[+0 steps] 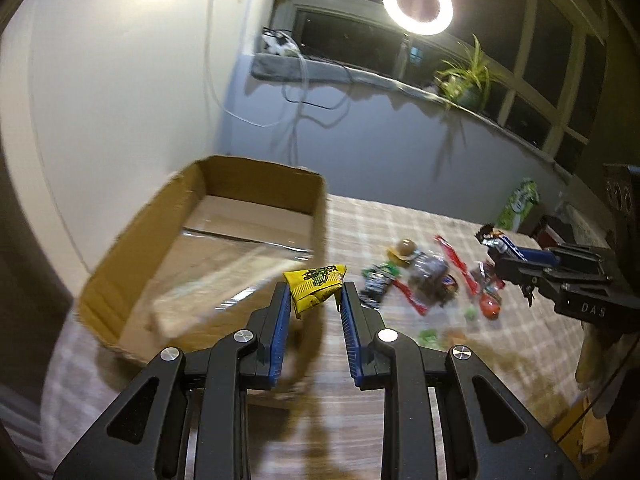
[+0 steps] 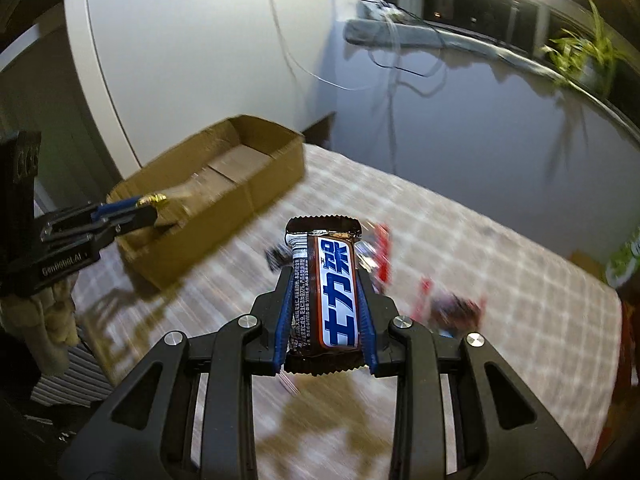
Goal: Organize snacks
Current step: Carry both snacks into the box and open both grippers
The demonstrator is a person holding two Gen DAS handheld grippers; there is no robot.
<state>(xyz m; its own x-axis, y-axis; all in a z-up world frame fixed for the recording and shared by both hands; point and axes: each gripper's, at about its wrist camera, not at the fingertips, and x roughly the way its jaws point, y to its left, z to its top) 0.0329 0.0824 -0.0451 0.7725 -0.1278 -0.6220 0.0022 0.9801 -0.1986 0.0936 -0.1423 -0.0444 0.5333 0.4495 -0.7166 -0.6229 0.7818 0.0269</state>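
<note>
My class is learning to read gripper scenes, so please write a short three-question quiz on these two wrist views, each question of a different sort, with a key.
1. True or false: the left gripper holds a yellow packet.
2. What does the right gripper hold? A) brown chocolate bar B) green carton C) nothing
3. Fill in: the cardboard box holds ____ snacks so far.

Key: 1 true; 2 A; 3 no

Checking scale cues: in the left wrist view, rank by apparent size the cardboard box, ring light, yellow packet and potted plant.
1. cardboard box
2. ring light
3-4. potted plant and yellow packet: look alike; the packet is far nearer, so unranked.
</note>
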